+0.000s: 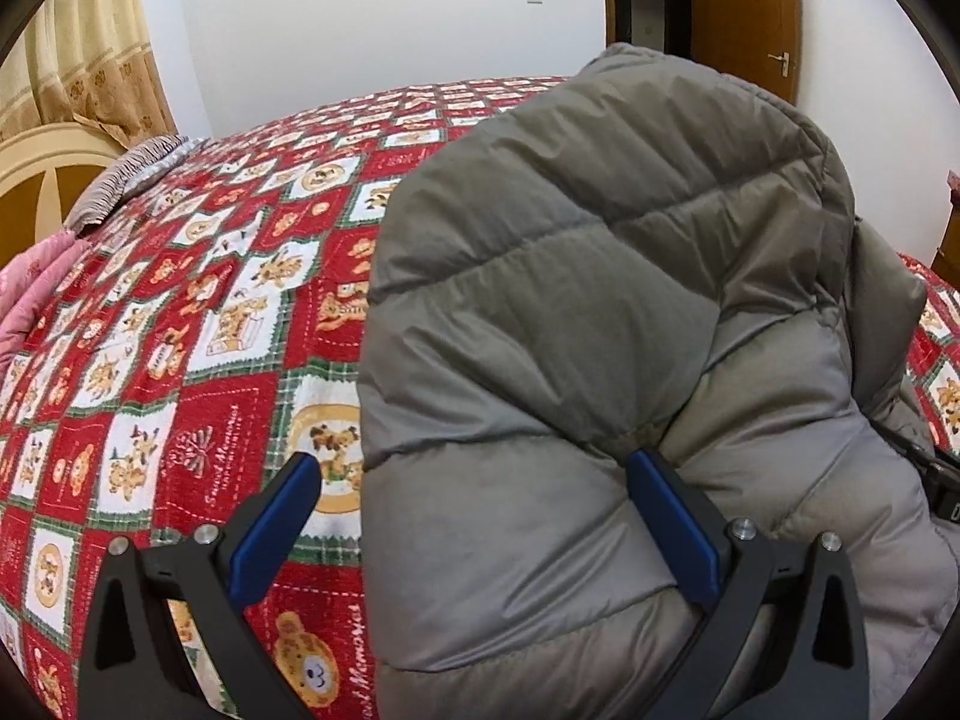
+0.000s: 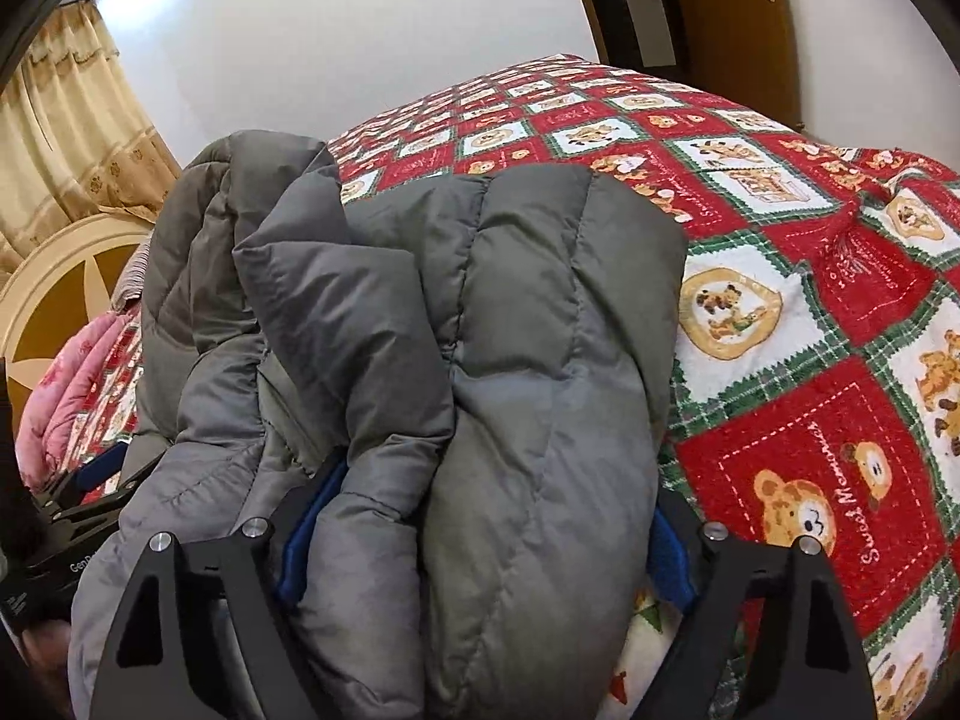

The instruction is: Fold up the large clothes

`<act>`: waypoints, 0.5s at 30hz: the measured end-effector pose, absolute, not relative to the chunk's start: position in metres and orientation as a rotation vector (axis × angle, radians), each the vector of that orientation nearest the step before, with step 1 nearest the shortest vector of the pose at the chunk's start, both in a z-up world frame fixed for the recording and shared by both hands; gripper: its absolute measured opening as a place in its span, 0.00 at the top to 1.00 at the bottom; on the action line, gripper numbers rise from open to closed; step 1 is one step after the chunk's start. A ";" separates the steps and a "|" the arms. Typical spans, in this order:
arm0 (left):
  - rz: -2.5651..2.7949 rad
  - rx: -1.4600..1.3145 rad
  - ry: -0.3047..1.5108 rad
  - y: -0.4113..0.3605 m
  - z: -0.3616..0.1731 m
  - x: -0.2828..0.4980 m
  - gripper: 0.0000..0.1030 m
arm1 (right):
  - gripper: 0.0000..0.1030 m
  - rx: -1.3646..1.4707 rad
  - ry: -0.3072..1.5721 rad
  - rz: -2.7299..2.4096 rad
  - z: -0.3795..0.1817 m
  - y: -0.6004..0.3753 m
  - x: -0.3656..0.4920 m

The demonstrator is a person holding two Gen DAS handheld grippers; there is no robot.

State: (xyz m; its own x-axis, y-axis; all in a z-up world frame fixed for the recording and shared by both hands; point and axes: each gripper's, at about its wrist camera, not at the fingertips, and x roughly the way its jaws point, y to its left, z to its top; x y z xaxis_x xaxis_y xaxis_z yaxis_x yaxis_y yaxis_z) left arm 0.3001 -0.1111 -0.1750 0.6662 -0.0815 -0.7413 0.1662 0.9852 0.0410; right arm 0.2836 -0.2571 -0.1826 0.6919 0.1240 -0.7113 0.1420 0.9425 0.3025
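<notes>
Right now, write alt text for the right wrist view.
A grey puffer jacket bulges between the right gripper and its wide blue pads, on a red patchwork bedspread with bear prints.

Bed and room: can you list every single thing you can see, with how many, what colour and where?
puffy jacket: one, grey, bunched on the bed nearest the cameras
bedspread: one, red, white and green with bears, covering the bed
pink quilt: one, pink, far left edge of bed
striped cloth: one, grey-striped, by the headboard
headboard: one, cream and brown, left
curtain: one, beige, far left
door: one, brown, behind bed
left gripper: black with blue pads, open around jacket edge
right gripper: black with blue pads, jacket between its wide jaws
</notes>
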 end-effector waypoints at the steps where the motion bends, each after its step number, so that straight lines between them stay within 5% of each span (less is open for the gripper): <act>1: -0.142 0.094 0.838 -0.111 -0.176 0.302 0.00 | 0.18 0.351 0.808 -0.010 -0.183 -0.257 0.283; 12: -0.181 0.081 0.844 -0.113 -0.177 0.302 0.00 | 0.24 0.355 0.800 0.013 -0.184 -0.260 0.290; 15: -0.212 0.098 0.829 -0.115 -0.176 0.300 0.10 | 0.27 0.351 0.804 0.015 -0.183 -0.258 0.289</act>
